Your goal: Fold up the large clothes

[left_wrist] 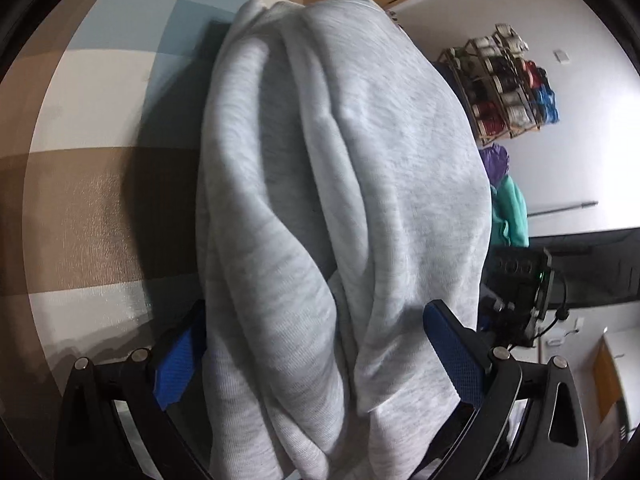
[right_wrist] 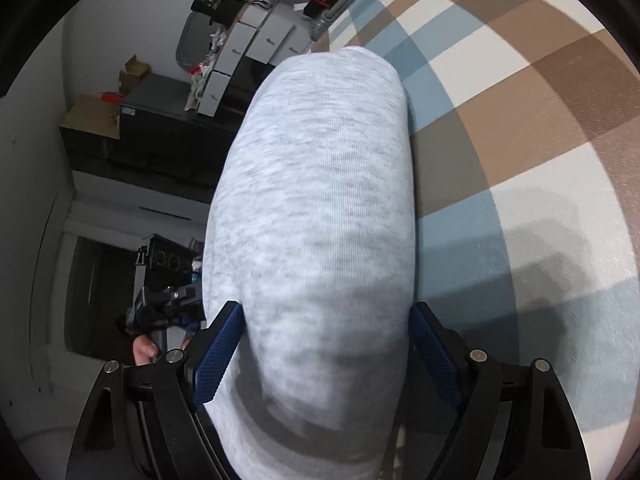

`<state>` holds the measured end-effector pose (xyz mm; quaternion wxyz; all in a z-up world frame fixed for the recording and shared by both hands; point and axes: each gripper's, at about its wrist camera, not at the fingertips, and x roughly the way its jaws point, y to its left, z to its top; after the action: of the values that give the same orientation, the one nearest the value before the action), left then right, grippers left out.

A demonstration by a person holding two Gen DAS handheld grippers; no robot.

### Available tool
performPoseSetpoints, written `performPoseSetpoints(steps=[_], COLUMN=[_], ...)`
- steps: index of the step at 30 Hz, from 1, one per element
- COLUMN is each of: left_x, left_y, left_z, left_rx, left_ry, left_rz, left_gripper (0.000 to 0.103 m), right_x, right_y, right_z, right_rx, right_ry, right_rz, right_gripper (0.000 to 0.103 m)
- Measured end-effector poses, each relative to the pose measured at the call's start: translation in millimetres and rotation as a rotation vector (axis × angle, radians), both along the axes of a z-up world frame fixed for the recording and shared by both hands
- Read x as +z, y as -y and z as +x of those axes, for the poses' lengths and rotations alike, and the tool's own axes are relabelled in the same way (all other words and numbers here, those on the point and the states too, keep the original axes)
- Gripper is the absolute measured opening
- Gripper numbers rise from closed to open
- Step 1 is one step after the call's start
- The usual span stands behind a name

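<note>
A light grey sweatshirt [left_wrist: 340, 200] hangs in thick folds, lifted off the checkered cloth [left_wrist: 92, 200]. My left gripper [left_wrist: 316, 344] is shut on a bunch of it between its blue pads [left_wrist: 452, 356]. In the right wrist view the same grey sweatshirt [right_wrist: 320, 220] runs smooth and taut away from my right gripper [right_wrist: 324, 340], which is shut on it between blue pads [right_wrist: 218, 356]. Each gripper shows in the other's view: the right one [left_wrist: 520, 292] past the garment's edge, the left one [right_wrist: 168, 284] held by a hand [right_wrist: 144, 350].
The brown, blue and white checkered cloth [right_wrist: 520, 140] lies under the garment. A rack of thread spools [left_wrist: 504, 84] hangs on the wall, with purple and teal clothes [left_wrist: 506, 200] beside it. White boxes and clutter [right_wrist: 248, 48] sit on a dark cabinet [right_wrist: 152, 140].
</note>
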<state>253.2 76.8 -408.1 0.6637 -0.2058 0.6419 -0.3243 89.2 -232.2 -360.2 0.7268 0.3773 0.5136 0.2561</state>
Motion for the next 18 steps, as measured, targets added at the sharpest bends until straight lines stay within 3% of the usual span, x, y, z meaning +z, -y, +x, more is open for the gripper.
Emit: performPoseSetpoints(steps=[1,4,6,11,14,18], left_x=[1,1,7,4,2,15], left_y=[4,9,10,25,25,33], left_z=[-1,-4,-7,-16,-8,-12], left_rx=[-0.021,-0.029,-0.033,-0.063,-0.045,-0.056], left_ry=[0.009,0.021,0.027,0.051,0.036,0.09], left_rz=[0.001,-0.022,-0.044,-0.009,-0.037,-0.026], left_gripper=[0.077,0.05,0.041,0.04,0.041,0.038], right_x=[-2,1,4,23,9,-1], right_y=[1,1,1,1,0,7], right_z=[0,3,0,-13,-3,5], right_rx=[0.01,0.033,0.034,0.03,0.028,0.046], right_ry=[0.002,0.012,0.023,0.089,0.035,0.004], right_rz=[0.01,0.007,0.002,0.03,-0.003,0.048], right_gripper=[0.084,0.077,0.072,0.069,0.071,0.072])
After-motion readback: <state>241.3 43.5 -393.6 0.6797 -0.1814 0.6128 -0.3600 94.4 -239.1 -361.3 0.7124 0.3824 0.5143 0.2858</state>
